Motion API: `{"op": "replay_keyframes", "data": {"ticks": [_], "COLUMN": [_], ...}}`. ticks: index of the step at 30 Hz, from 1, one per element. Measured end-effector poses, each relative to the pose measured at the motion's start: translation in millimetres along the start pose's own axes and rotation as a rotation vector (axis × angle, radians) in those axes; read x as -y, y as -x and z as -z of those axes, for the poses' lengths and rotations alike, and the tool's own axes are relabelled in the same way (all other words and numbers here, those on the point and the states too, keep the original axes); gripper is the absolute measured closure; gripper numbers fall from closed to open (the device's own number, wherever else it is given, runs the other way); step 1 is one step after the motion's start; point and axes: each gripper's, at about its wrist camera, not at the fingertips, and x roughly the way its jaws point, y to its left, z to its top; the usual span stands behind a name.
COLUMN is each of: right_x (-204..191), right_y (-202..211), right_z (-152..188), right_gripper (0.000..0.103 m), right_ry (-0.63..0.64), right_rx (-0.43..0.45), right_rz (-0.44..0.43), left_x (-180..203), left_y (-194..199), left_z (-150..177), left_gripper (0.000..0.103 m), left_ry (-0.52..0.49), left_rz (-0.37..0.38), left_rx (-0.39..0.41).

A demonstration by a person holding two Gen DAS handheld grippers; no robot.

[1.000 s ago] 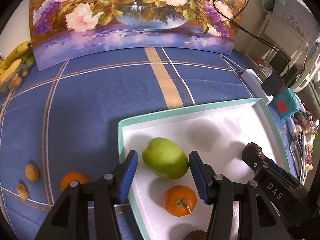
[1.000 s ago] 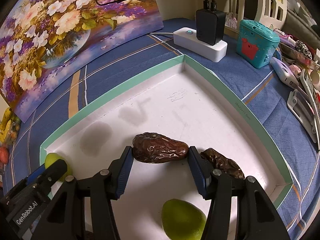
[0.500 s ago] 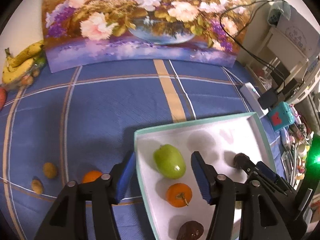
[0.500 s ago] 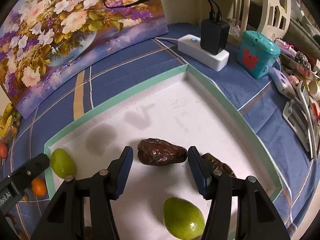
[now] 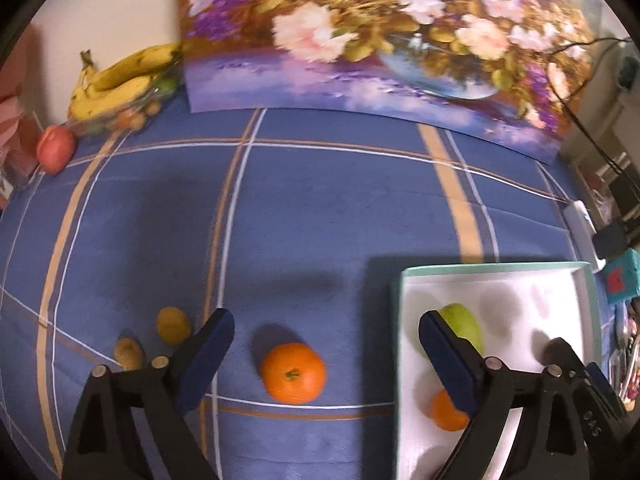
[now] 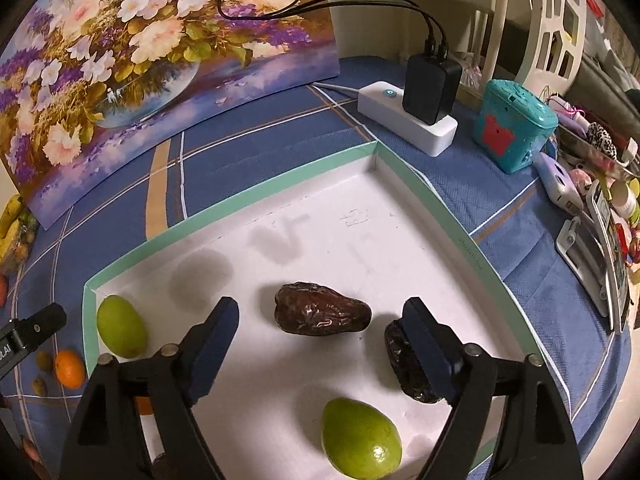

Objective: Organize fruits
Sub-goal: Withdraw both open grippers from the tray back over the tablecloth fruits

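Note:
A white tray with a teal rim [image 5: 496,269] [image 6: 256,196] lies on the blue cloth. It holds a green fruit [image 5: 464,326] [image 6: 120,326], an orange [image 5: 446,416], two dark dates [image 6: 320,314] [image 6: 408,364] and a second green fruit [image 6: 360,438]. A loose orange [image 5: 293,372] [image 6: 69,368] lies on the cloth left of the tray, between the fingers of my open, empty left gripper [image 5: 324,356]. Two small brownish fruits [image 5: 172,325] [image 5: 128,353] lie further left. My right gripper [image 6: 318,342] is open and empty above the tray, the first date between its fingers.
A flower painting [image 5: 380,36] [image 6: 132,52] stands at the back. Bananas [image 5: 120,76] and a red fruit [image 5: 55,148] lie at the far left. A white power strip with a black charger [image 6: 412,114], a teal box [image 6: 512,126] and clutter lie right of the tray.
My left gripper has swung left off the tray and now frames the loose orange on the cloth. My right gripper has pulled back a little from the date.

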Motion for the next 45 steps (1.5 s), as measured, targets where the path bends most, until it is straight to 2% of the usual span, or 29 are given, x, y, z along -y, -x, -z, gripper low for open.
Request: {"op": "replay_keyframes", "data": {"ticks": [2,5,16,19,24,28,31,36,45], "right_x": [-0.3,-0.8,-0.3,-1.9,-10.1,-15.3,-19.4,-21.7,-35.3], "right_y": [-0.9,-1.7,7.7,15.2,26.5,31.9,35.4,40.9,39.9], "right_z": [0.2,0.9,-1.8,-3.9,-3.8,-1.0,0.4,3.1,9.4], "right_gripper": [0.018,0.007,0.007,0.007,0.007,0.007,0.007,0.007,0.007], "right_ry": [0.007,0.013,-0.012,-0.005,0.025,0.028,0.048,0.054,0.071], "right_rx": [-0.001,0.001,0.004,0.001,-0.015,-0.03,-0.031,-0.033,-0.047], "right_rz": [0.005,0.013,0.01,-0.002,-0.023,-0.048,-0.043,-0.048,-0.068], "left_x": [-3.0,-6.1,-11.4,-13.4,-11.4,-16.8,-19.4,-20.0,-65.0], "left_y": [-1.5,-4.4,-3.0,2.8,17.2,23.8,31.4,40.2,49.5], "left_z": [1.5,1.5,3.8,3.1,3.6,5.9,7.3,10.3,10.1], "left_gripper": [0.001,0.0,0.0,0.0,0.0,0.0,0.0,0.0,0.0], "left_ry": [0.01,0.019,0.034,0.045,0.02,0.038,0.054,0.026,0.116], "left_rz": [-0.009,-0.022,-0.013,0.018,-0.065,-0.052,-0.079,-0.198,-0.148], "left_rx": [0.0,0.001,-0.008,-0.006,0.048,0.066,0.087,0.103,0.063]}}
